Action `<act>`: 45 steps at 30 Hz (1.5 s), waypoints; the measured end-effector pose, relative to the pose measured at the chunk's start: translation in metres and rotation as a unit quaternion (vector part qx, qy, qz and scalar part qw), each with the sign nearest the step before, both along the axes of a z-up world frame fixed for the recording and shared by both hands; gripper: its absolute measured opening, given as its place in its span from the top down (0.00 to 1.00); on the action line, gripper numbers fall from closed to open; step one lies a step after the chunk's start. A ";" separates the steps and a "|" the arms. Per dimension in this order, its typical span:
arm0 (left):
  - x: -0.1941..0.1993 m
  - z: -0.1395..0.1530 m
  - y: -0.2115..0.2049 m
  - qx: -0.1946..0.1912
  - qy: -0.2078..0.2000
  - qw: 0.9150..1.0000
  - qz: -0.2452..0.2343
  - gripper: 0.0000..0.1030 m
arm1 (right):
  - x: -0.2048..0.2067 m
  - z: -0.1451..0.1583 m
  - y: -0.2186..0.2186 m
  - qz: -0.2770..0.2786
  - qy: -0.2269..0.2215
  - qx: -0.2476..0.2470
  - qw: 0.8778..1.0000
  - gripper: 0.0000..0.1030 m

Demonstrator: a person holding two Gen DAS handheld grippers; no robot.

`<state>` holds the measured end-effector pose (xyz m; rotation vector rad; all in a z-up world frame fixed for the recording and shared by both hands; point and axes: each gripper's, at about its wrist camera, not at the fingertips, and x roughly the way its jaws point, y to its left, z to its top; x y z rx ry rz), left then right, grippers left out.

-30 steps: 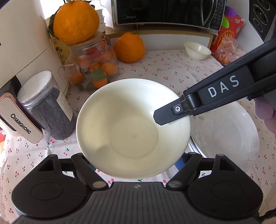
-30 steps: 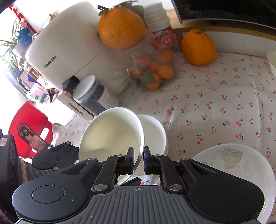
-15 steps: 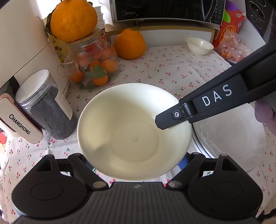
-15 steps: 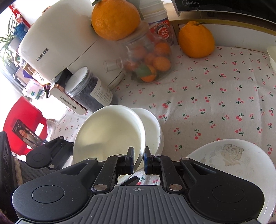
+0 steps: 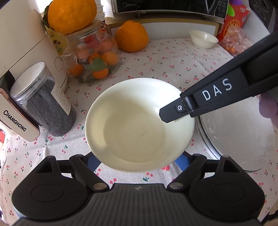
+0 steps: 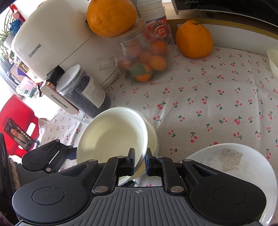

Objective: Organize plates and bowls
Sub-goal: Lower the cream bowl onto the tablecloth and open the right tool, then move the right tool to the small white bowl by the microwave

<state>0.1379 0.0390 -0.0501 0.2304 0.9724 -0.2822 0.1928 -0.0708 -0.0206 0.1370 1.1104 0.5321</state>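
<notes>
A: Right gripper (image 6: 139, 162) first. Jaws narrow, pinched on the rim of the cream bowl (image 6: 111, 133), one pad inside the wall, one outside. Bowl is tilted, its open face turned toward the left.

B: Same bowl in the left view?

A: Yes, bowl (image 5: 139, 123), with the right gripper's finger (image 5: 173, 113) lying over its right rim. The left gripper (image 5: 139, 156) has its fingers spread wide on either side, mostly hidden under the bowl. I see no contact, so it holds nothing.

B: What changed?

A: Compared with a second ago the bowl sits lower and closer to the second bowl (image 6: 152, 137) behind it. In the right view it now overlaps that one more and hides most of it. The table things have slid down in both views too, so both grippers have shifted.

B: Meaning for the task?

A: My read is that this is a nesting step, carried bowl going into or onto the second bowl. Can't tell if they touch yet; the contact edge is hidden.

B: Outward?

A: The flowered plate (image 6: 239, 166) sits just right of the bowls on the cherry tablecloth (image 6: 208, 97). A small bowl (image 5: 203, 39) is at the far edge, well apart. It still needs collecting, I'd guess. On the left are a dark jar (image 5: 43, 100), a glass jar of oranges (image 5: 93, 59) with an orange (image 5: 71, 14) on its lid, another orange (image 5: 131, 37) behind it, and a white appliance (image 6: 52, 43).
</notes>
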 end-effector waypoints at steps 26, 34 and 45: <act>-0.001 0.002 0.002 0.005 0.004 1.000 0.000 0.09 | 0.002 0.014 -0.018 -0.026 -0.014 0.008 1.000 0.39; -0.008 0.020 0.003 -0.004 -0.009 1.000 0.006 0.05 | 0.003 0.025 -0.032 -0.037 -0.023 0.018 0.999 0.31; 0.003 0.043 -0.004 -0.042 -0.038 0.998 0.036 0.02 | 0.010 0.050 -0.079 -0.083 -0.055 0.035 0.994 0.24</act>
